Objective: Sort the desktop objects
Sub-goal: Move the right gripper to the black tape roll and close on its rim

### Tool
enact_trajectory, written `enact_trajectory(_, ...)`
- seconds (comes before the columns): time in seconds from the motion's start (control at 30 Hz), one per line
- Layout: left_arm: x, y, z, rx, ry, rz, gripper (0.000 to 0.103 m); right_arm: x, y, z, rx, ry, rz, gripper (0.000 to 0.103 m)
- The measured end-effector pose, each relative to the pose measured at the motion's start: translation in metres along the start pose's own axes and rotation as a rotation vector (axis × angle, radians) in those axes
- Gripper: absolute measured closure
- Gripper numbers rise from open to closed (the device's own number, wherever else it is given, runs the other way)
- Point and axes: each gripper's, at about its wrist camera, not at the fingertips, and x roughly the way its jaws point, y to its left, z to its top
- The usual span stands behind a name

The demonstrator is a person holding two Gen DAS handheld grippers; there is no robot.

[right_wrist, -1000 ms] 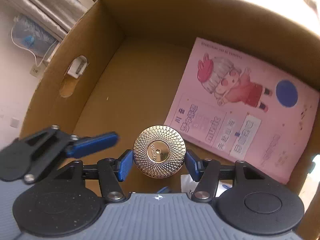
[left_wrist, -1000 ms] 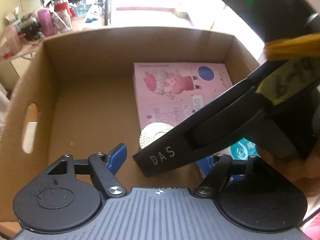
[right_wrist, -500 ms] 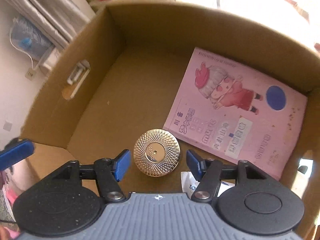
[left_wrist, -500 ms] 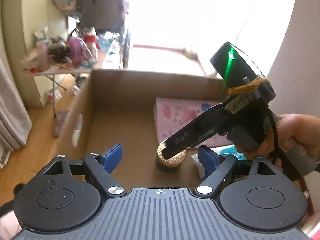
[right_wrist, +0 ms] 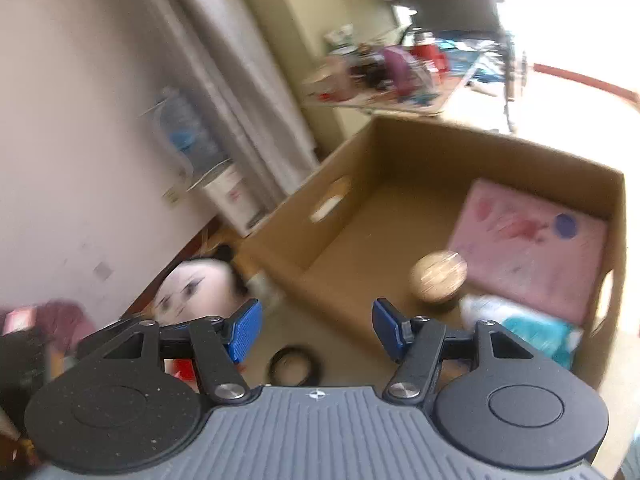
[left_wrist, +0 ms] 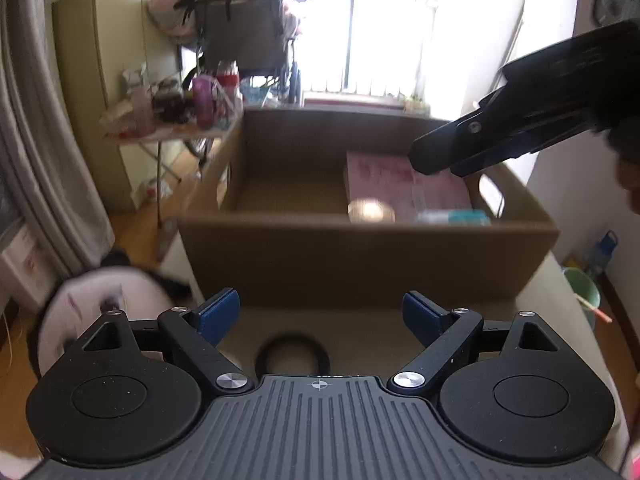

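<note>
Hovering before the cardboard box (left_wrist: pixel 360 264); left gripper (left_wrist: pixel 320 316) jaws opening, nothing between; right gripper (right_wrist: pixel 316 328) moderately spread, empty; gold-lidded jar (right_wrist: pixel 438 276) inside box; next, centre over black ring (left_wrist: pixel 292 356), descend squarely.

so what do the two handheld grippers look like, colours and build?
Both match: the left gripper and right gripper have blue ribbed finger pads, black linkage arms with silver pivot screws, two round black discs, and a ridged grey body bearing a small crosshair mark.
</note>
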Motion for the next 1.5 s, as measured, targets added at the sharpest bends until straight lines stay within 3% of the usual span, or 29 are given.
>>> enact_trajectory(0.13, 0.007, -0.003, -0.018, 0.003, 0.016, 0.053, 0.014, 0.020, 0.024, -0.026, -0.035, 0.056, -0.006, 0.042)
enact_trajectory(0.33, 0.032, -0.002, -0.030, 0.023, 0.069, 0.092, 0.014, 0.064, 0.026, -0.033, -0.025, 0.109, -0.052, 0.046)
enact_trajectory(0.63, 0.062, 0.002, -0.031, 0.104, 0.104, 0.086, 0.015, 0.121, 0.023, -0.042, -0.054, 0.212, -0.099, 0.057)
enact_trajectory(0.87, 0.072, 0.013, -0.037, 0.086, 0.136, 0.086, 0.015, 0.146, 0.023, -0.042, -0.091, 0.273, -0.118, 0.066)
enact_trajectory(0.93, 0.074, 0.016, -0.037, 0.085, 0.136, 0.089, 0.015, 0.151, 0.025, -0.043, -0.114, 0.289, -0.131, 0.078)
enact_trajectory(1.0, 0.075, 0.017, -0.036, 0.086, 0.133, 0.087, 0.015, 0.155, 0.024, -0.044, -0.118, 0.307, -0.138, 0.082)
enact_trajectory(1.23, 0.077, 0.018, -0.037, 0.091, 0.129, 0.080, 0.015, 0.146, 0.018, -0.048, -0.112, 0.322, -0.144, 0.083)
enact_trajectory(1.37, 0.077, 0.020, -0.040, 0.061, 0.139, 0.024, 0.014, 0.136, 0.009, -0.053, -0.074, 0.342, -0.144, 0.083)
enact_trajectory(1.5, 0.076, 0.012, -0.046, 0.094, 0.141, 0.017, 0.017, 0.124, -0.003, -0.061, -0.013, 0.357, -0.131, 0.083)
